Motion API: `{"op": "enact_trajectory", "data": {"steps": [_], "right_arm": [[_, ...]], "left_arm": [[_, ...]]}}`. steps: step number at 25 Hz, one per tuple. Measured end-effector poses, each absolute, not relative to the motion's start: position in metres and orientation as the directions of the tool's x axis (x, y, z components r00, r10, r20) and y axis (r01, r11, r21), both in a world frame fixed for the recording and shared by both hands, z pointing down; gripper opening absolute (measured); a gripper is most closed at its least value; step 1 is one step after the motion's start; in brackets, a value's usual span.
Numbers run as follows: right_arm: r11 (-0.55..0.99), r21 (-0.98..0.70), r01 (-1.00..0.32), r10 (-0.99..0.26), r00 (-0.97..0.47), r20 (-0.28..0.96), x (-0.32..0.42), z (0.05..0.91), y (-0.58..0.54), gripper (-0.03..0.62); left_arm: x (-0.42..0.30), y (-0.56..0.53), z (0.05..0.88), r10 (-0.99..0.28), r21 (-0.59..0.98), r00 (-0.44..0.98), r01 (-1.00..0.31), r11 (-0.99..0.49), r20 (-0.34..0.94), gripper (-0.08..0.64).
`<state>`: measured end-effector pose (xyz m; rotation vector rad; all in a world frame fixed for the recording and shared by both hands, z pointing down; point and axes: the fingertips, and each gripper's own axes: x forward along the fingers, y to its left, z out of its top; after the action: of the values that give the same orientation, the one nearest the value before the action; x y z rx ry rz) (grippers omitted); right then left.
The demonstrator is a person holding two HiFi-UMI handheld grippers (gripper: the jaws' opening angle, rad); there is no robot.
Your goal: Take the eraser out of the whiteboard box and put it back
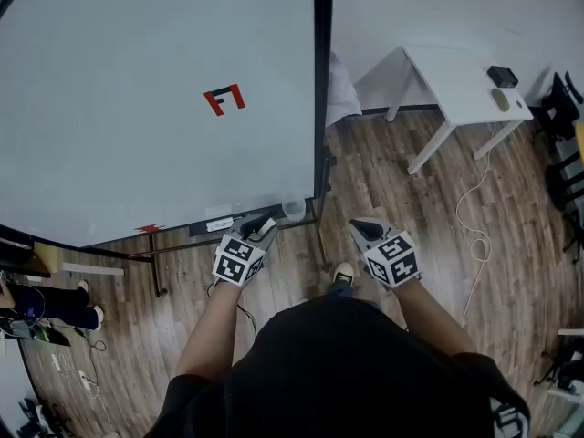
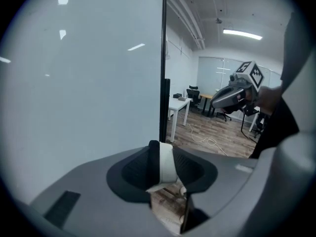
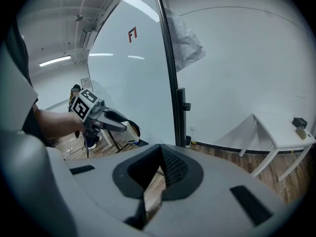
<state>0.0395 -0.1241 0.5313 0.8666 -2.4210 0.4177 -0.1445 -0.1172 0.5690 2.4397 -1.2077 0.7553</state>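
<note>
Eraser [image 2: 167,166] sits clamped between the left gripper's [image 2: 163,149] fingers, lower middle of the frame, held near the whiteboard's [image 2: 79,83] bottom right corner. The right gripper's [image 3: 160,151] fingers are closed together on nothing, off to the right.

Cams: head, steep down; one on each tool, tight behind jaws.
All three share whiteboard [image 1: 137,108] frame edge. Left tool [image 1: 265,224] cam has right tool [image 2: 219,100] at 2 o'clock; reverse, 9 o'clock.
</note>
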Motion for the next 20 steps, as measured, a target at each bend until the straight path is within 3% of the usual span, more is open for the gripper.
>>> {"op": "enact_trajectory", "data": {"steps": [20], "right_arm": [[0.757, -0.100, -0.646, -0.481, -0.654, 0.585, 0.015, 0.535, -0.095, -0.006]], "left_arm": [[-0.183, -0.070, 0.575, -0.656, 0.046, 0.475, -0.828, -0.559, 0.587, 0.150]]}}
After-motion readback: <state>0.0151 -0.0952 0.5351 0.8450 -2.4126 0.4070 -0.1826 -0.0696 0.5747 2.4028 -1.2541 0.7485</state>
